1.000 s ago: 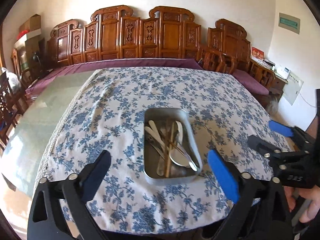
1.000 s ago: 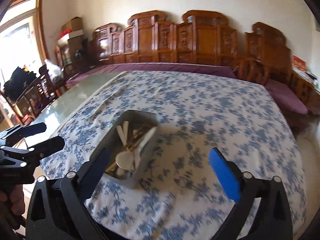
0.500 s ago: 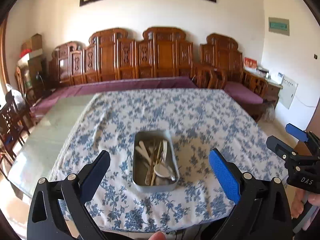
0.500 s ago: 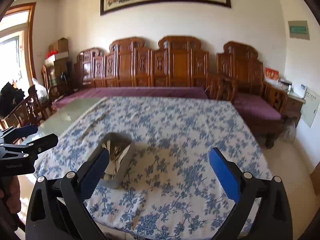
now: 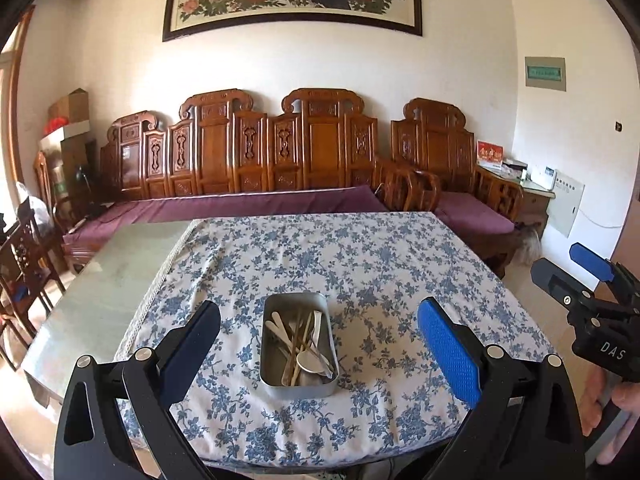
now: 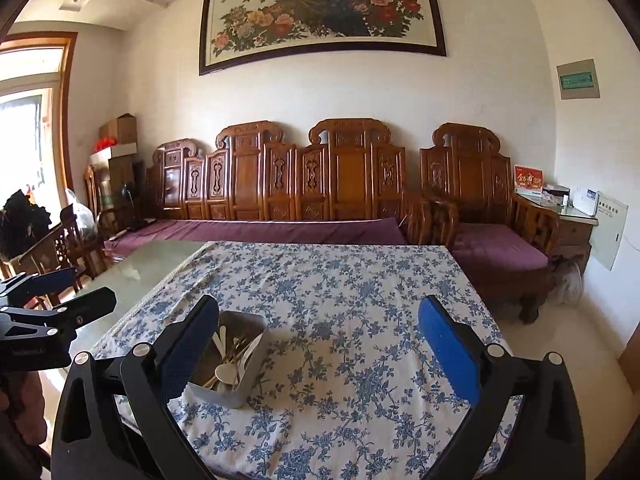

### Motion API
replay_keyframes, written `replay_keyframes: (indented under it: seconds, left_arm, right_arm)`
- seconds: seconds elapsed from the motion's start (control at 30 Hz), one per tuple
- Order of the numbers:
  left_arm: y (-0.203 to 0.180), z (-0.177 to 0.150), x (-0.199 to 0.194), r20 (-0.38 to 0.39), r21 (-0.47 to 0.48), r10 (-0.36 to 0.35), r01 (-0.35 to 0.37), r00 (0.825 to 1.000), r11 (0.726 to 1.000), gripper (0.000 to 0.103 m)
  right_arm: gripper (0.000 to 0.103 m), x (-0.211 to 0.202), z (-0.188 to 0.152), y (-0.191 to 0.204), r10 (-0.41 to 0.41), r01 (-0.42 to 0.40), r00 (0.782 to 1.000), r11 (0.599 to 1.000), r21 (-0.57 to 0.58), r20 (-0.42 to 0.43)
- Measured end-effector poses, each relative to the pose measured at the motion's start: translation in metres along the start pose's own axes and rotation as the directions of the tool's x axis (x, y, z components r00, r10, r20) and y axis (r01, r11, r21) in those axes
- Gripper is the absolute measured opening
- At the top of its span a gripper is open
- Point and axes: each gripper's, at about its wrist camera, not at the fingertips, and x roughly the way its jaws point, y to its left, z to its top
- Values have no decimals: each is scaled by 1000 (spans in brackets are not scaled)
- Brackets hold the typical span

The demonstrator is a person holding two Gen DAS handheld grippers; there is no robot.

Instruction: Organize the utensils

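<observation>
A rectangular metal tray [image 5: 298, 387] rests near the front edge of the blue-flowered tablecloth [image 5: 360, 264]. Inside it lie several utensils [image 5: 301, 342]: a metal spoon, pale spoons and chopsticks, loosely piled. My left gripper [image 5: 320, 344] is open, held back from the table with the tray framed between its fingers, touching nothing. My right gripper [image 6: 320, 344] is also open and empty; the tray [image 6: 244, 390] sits behind its left finger [image 6: 188, 352], partly hidden. Each gripper shows at the edge of the other's view, the right gripper [image 5: 588, 280] and the left gripper [image 6: 52, 292].
Bare glass tabletop [image 5: 100, 280] lies left of the cloth. A carved wooden bench with purple cushions [image 5: 240, 204] runs behind the table, wooden chairs [image 5: 24, 264] stand at the left, and a side cabinet [image 6: 576, 224] at the right. A hand [image 5: 616, 396] holds the right gripper.
Both grippers have pulled back and risen from the table over the last second; the tray now looks smaller and farther. The jaws stay open, and the tray and utensils have not moved.
</observation>
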Motion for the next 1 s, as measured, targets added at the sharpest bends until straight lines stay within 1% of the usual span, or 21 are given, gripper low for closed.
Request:
replay_keyframes:
  seconds: [0.47,1.0]
  left_arm:
    - [0,-2,-3,24,1,32,-32,999,999,95]
    - [1,-2,-4,30,2,37,-37,999,999,95]
  right_arm:
    - [100,-2,2,-1,-6,6,1000,1000,-1,9]
    - [100,-2,2,2,-6,6,1000,1000,-2,8]
